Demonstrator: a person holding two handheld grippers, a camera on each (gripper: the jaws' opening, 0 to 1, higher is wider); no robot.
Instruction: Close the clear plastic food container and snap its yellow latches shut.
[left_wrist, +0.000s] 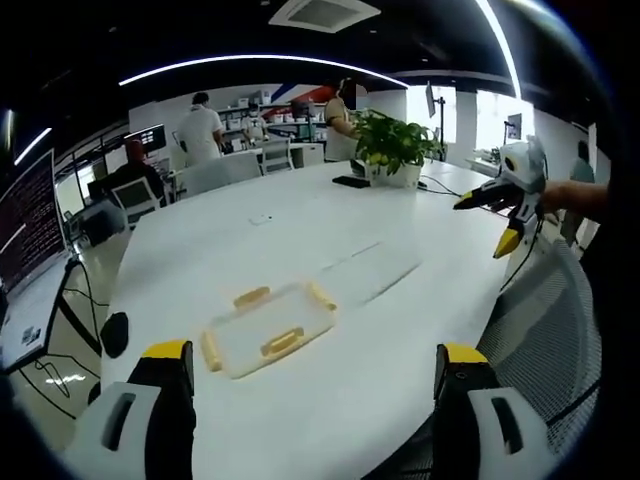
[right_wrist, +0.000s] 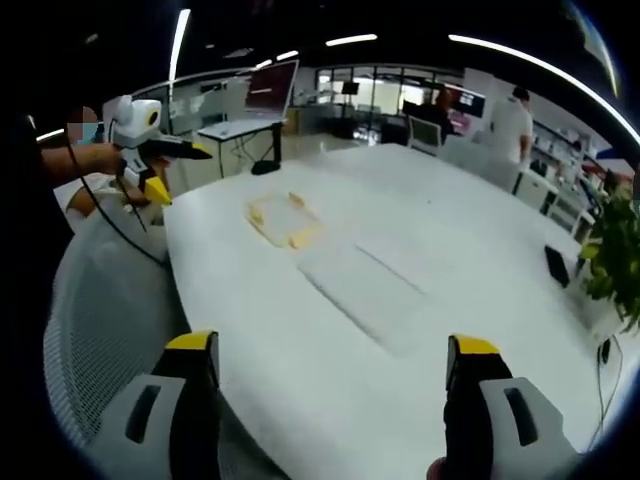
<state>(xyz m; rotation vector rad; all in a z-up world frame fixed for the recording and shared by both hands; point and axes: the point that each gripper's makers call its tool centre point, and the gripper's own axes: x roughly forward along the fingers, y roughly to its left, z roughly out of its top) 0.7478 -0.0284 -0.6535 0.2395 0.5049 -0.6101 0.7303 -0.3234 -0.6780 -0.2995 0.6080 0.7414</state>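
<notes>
On the white table lies a clear plastic lid with yellow latches on its sides. Beside it, further from me, sits the clear container, hard to make out against the table. My left gripper is open, held short of the lid and touching nothing. The right gripper hangs in the air at the right, held by a hand. In the right gripper view the lid lies past the container. My right gripper is open above the table edge, and the left gripper floats at the left.
A mesh chair back stands at the table's near edge. A potted plant and a dark phone sit at the far end. People stand and sit among desks behind. A monitor is on a side desk.
</notes>
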